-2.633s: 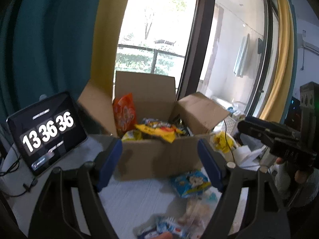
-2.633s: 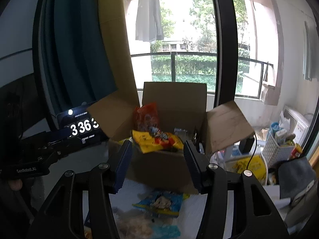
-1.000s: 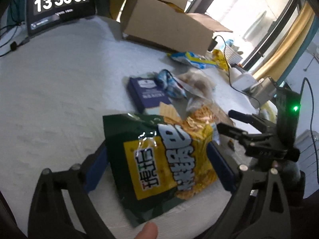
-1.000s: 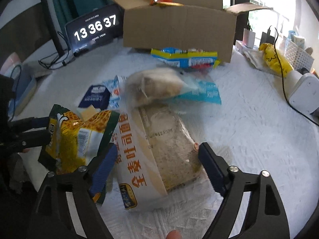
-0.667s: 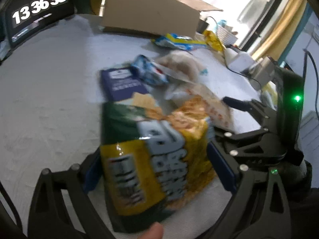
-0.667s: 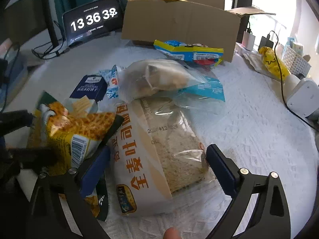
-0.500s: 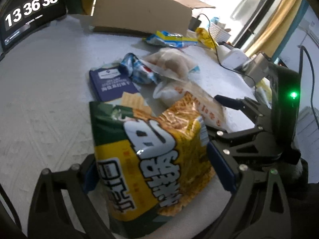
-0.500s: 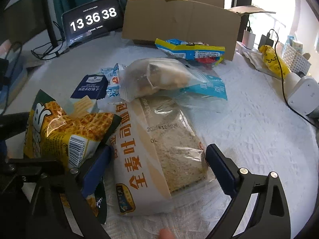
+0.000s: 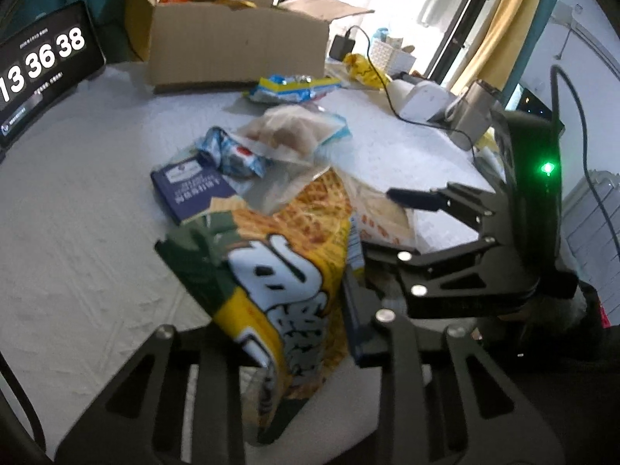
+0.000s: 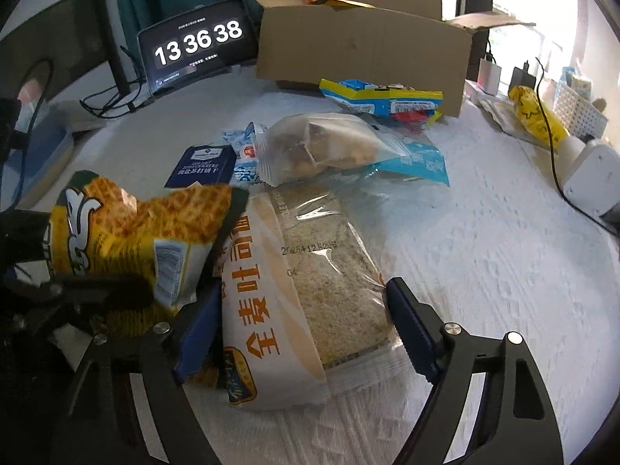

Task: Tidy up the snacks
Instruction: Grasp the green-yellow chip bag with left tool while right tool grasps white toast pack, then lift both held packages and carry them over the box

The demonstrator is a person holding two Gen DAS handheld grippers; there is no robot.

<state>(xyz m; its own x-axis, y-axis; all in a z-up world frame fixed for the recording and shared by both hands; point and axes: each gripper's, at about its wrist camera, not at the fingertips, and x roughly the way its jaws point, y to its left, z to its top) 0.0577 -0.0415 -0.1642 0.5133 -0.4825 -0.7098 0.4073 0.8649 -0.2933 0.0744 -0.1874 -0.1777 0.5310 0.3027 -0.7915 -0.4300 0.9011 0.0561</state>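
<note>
on the left, the left gripper (image 9: 298, 321) has its jaws clamped on a yellow-green snack bag (image 9: 279, 263), lifted off the white surface (image 9: 77, 232). right of it, the right gripper (image 10: 302, 329) has just been narrowing, jaws spread around the wholewheat bread bag (image 10: 310, 271), near the cardboard box (image 10: 360, 50).

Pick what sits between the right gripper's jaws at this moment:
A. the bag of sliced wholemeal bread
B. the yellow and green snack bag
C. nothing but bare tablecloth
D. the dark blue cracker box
A: in the right wrist view the bread bag lies flat on the table between the blue jaws of the right gripper, which stand wide at either side of it; whether the pads touch the wrapper cannot be told.
</note>
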